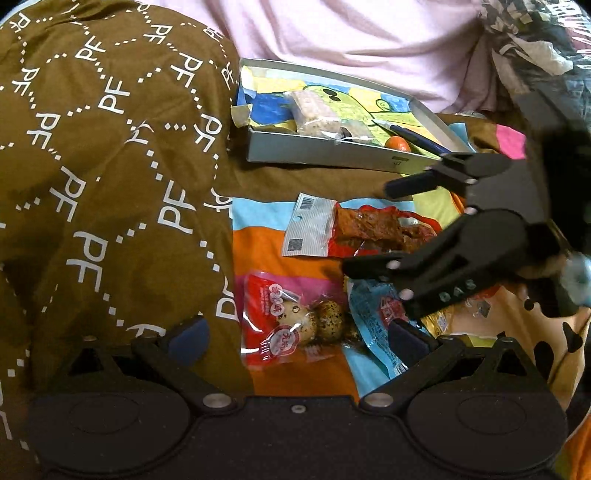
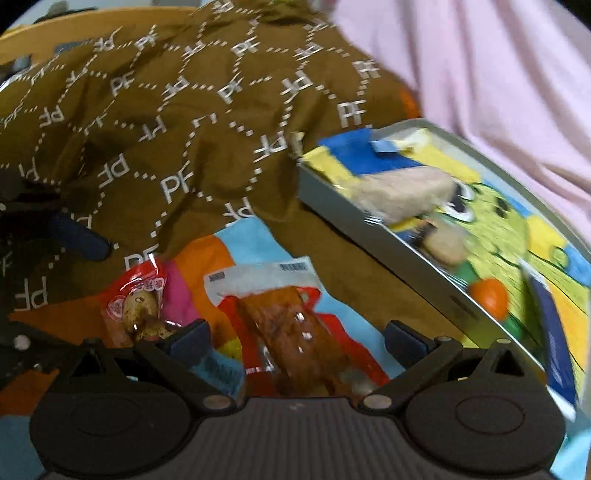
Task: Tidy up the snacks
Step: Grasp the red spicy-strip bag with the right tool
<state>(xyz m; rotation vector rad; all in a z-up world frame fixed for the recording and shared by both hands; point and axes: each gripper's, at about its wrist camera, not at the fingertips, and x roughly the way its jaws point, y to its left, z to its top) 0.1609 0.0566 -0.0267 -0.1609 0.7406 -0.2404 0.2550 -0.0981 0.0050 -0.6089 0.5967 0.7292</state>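
Observation:
A grey shallow box (image 1: 317, 153) lined with a colourful drawing holds a pale snack bar (image 1: 316, 112), a pen (image 1: 413, 136) and a small orange fruit (image 1: 398, 144). On the striped cloth lie a red pack of brown dried meat (image 1: 369, 229), a red quail-egg pack (image 1: 291, 321) and a blue snack pack (image 1: 376, 314). My left gripper (image 1: 299, 336) is open above the egg pack. My right gripper (image 1: 369, 225) is open, hovering over the meat pack. In the right wrist view the right gripper (image 2: 295, 339) straddles the meat pack (image 2: 291, 325); the box (image 2: 369, 225) lies to the right.
A brown quilt printed with PF letters (image 1: 110, 184) is heaped on the left. Pink fabric (image 1: 351, 33) lies behind the box. The left gripper's blue finger pad (image 2: 81, 236) shows at the left of the right wrist view.

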